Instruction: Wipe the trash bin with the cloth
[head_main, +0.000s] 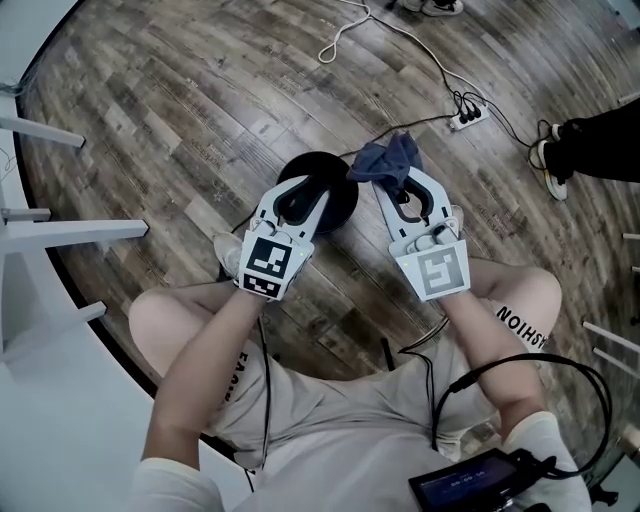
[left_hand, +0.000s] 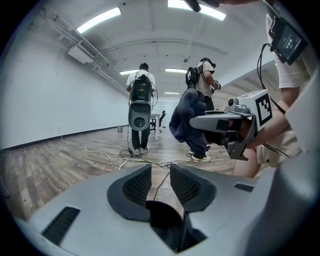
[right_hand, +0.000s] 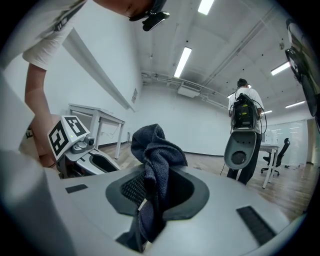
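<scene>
A grey-brown wood-plank floor (head_main: 180, 120) fills a bright room with white walls and strip lights overhead. A white table frame (head_main: 60, 230) stands at the left edge, and a white cable (head_main: 400, 35) runs across the floor to a power strip (head_main: 466, 117) at the upper right.

A seated person, bare knees showing, holds a gripper in each hand out over the floor. The round black trash bin (head_main: 340, 205) stands on the floor just ahead of the knees.

The left gripper (head_main: 298, 195) is angled down over the left part of the bin. Its jaws stand a narrow gap apart, with floor and cable visible between the ribbed pads. A dark curved shape sits low at their base; whether it touches them cannot be told.

The right gripper (head_main: 405, 185) is level beside it, to the right of the bin. Its jaws are clamped on a dark blue cloth (head_main: 385, 160), which bunches up above the pads and hangs down below them. The cloth is over the bin's upper right edge.

Two other people (left_hand: 141, 100) stand in the background of the room.
</scene>
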